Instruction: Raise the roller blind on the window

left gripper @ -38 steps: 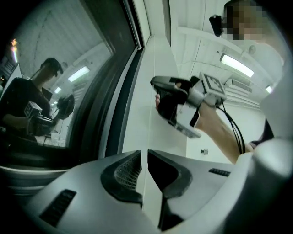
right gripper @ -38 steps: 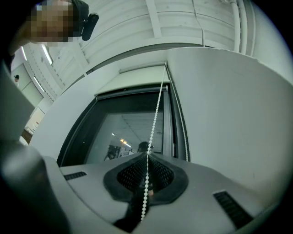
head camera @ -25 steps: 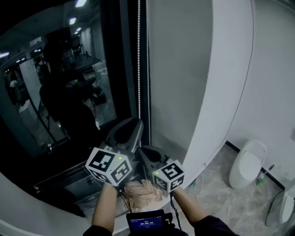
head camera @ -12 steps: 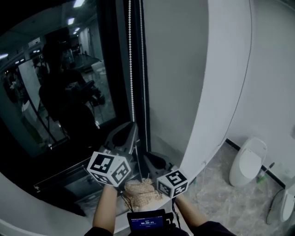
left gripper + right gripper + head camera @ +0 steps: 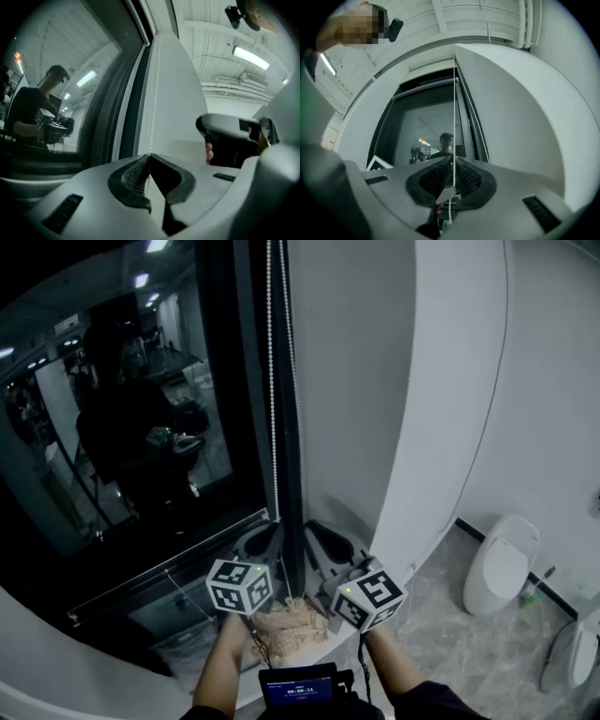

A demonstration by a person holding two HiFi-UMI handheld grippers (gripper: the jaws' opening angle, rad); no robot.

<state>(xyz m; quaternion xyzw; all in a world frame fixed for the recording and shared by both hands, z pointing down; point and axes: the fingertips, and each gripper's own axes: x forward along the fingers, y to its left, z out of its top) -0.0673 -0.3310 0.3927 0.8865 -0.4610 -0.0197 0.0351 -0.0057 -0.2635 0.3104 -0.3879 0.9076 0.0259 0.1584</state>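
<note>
Left gripper (image 5: 149, 157): low centre of the head view, jaws pressed together at the tips on the bead chain (image 5: 272, 381). Right gripper (image 5: 453, 164): just right of the left one, tilted slightly upward, jaws drawn close on a strand of the same chain, which hangs on below them. Bead chain: two strands, running from the frame's top edge down the right side of the window (image 5: 141, 427) to the grippers. Roller blind: cloth cannot be made out against the dark glass. Wall (image 5: 356, 381): pale, right of the chain.
</note>
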